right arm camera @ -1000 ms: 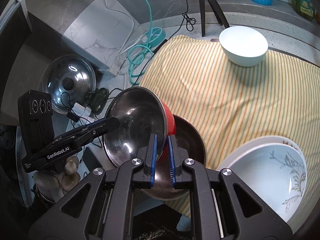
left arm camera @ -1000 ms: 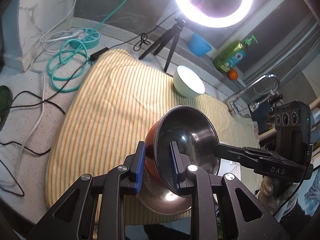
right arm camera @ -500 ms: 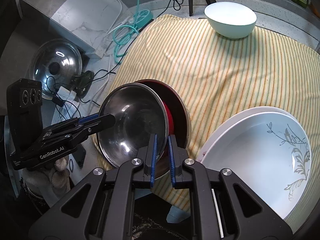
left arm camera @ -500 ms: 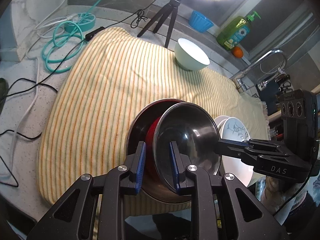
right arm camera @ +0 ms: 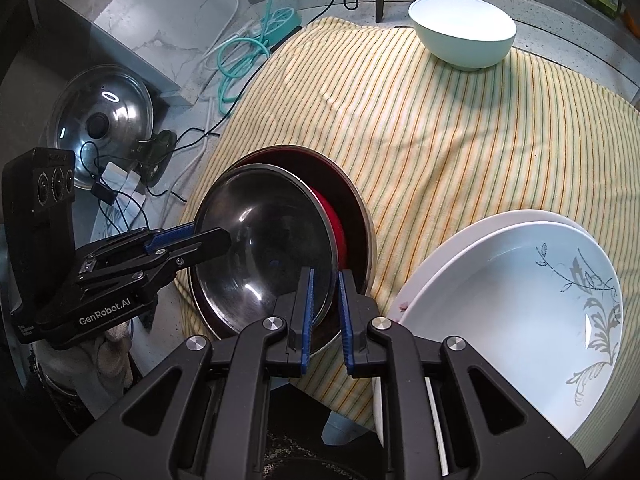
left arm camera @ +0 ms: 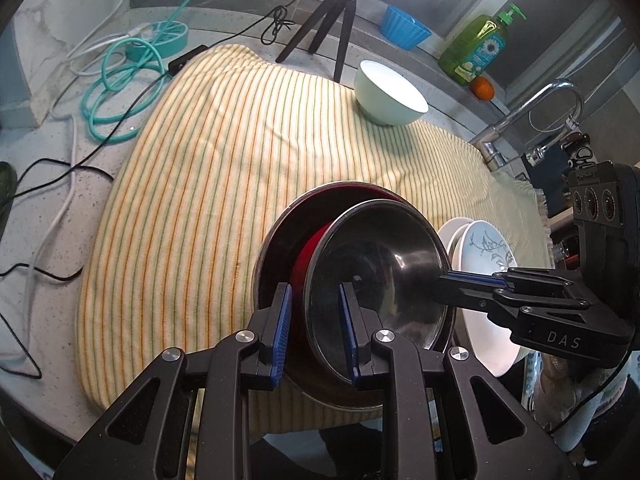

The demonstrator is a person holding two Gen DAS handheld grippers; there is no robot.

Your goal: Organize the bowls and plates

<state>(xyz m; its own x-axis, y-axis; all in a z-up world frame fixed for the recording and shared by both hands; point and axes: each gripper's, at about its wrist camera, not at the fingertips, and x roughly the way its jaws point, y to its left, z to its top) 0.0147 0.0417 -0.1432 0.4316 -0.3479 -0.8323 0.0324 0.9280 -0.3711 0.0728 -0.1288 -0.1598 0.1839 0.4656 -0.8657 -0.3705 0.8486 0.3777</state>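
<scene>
A steel bowl (left arm camera: 380, 280) with a red outside hangs tilted inside a larger bowl (left arm camera: 276, 256) of the same red and steel look, which sits on the striped cloth (left arm camera: 200, 184) at the near edge of the table (left arm camera: 48, 184). The left gripper (left arm camera: 312, 328) pinches the steel bowl's rim on one side. The right gripper (right arm camera: 324, 312) straddles the opposite rim with its pads a little apart, seemingly just letting go.

As a judgement, the nesting is nearly done: the steel bowl is partway in but not yet lying flat, so it must be lowered and released.

Just beside the larger bowl, two white plates (right arm camera: 520, 280) are already stacked, the upper one showing a grey leaf pattern and holding nothing. A pale green bowl (right arm camera: 464, 36) stands alone and empty at the far side of the cloth, well apart; it probably remains to be sorted. A blue bowl (left arm camera: 404, 32) sits on the back ledge beyond the cloth.
</scene>
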